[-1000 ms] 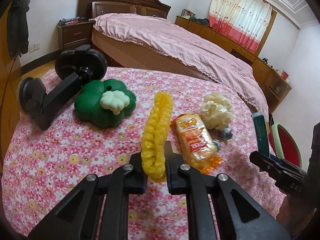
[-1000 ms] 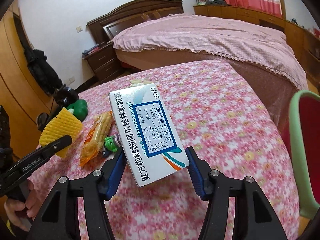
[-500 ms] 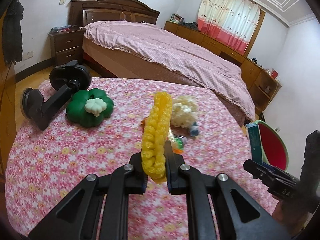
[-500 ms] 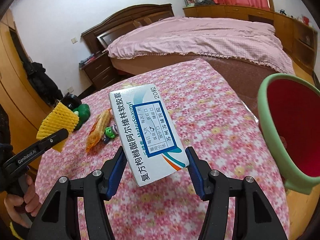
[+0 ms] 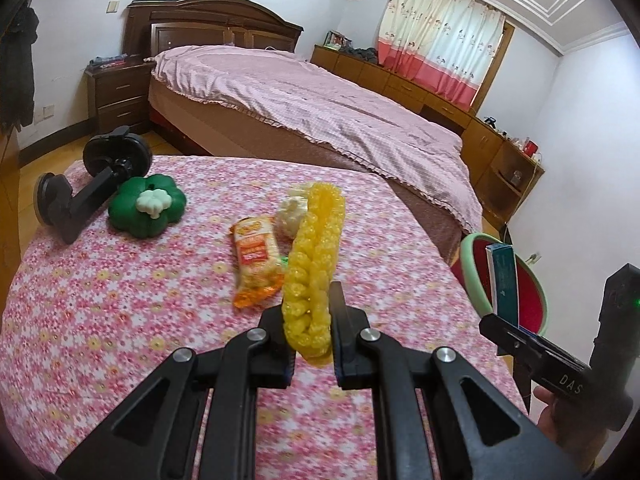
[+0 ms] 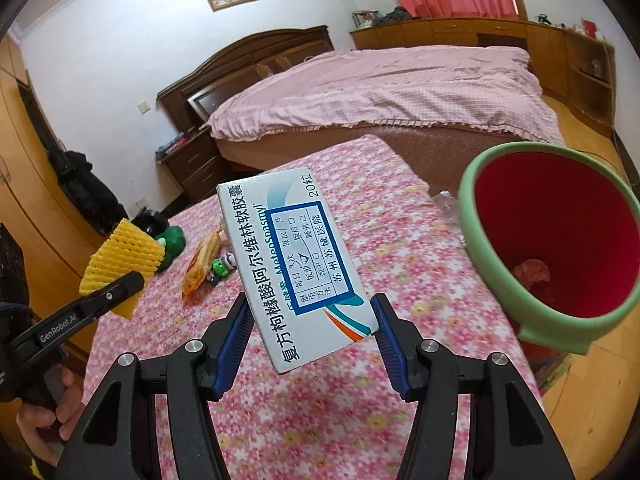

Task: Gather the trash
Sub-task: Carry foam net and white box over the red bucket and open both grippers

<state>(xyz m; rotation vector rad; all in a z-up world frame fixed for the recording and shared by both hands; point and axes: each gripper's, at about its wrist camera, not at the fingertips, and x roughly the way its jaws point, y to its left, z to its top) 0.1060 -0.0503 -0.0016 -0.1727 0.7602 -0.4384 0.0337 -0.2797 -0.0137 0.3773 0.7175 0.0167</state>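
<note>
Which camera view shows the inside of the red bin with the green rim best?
The right wrist view: the red bin with the green rim opens toward the camera, so its red wall and pinkish trash at its bottom show. The left wrist view shows only part of its rim and wall, behind the white and teal medicine box.

yellow foam net: upright, held | white medicine box: tilted, held | red bin: beside table
</note>
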